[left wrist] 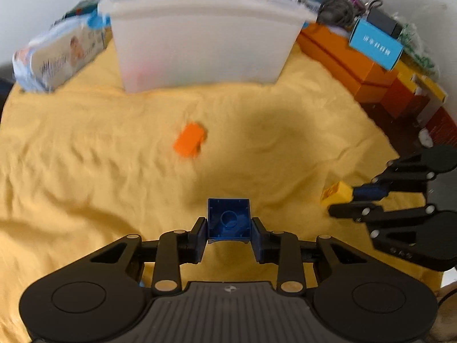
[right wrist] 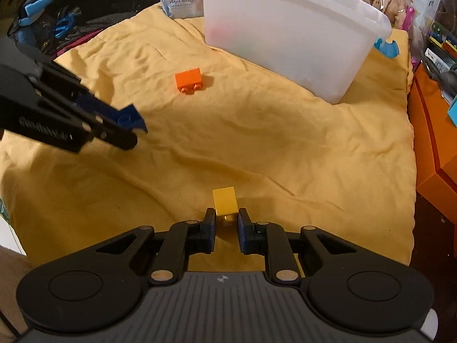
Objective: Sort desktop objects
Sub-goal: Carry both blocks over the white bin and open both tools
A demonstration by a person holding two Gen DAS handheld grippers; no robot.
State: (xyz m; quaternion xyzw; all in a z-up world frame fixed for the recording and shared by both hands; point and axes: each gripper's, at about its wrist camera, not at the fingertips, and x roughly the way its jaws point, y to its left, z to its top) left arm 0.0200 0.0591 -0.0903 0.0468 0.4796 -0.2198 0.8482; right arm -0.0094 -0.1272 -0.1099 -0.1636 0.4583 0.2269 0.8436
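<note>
Jaws grip two bricks; one orange brick [right wrist: 188, 80] lies loose.

**Inspector:** Report the blocks.

**Assistant:** Three toy building blocks. The blue block [left wrist: 228, 219] is square and hollow, its open underside with a round inner tube facing the left wrist camera; it sits clamped between two gripper pads. The yellow block [right wrist: 225, 204] is small and cuboid, likewise pinched between pads, a stud showing at its lower end.

**Inspector:** And the third?

**Assistant:** The orange block [right wrist: 189, 80] lies free on the yellow cloth [right wrist: 257, 143], tipped on its side, studs toward six o'clock. The translucent white bin [right wrist: 285, 34] stands at two o'clock from it, near but apart.
</note>
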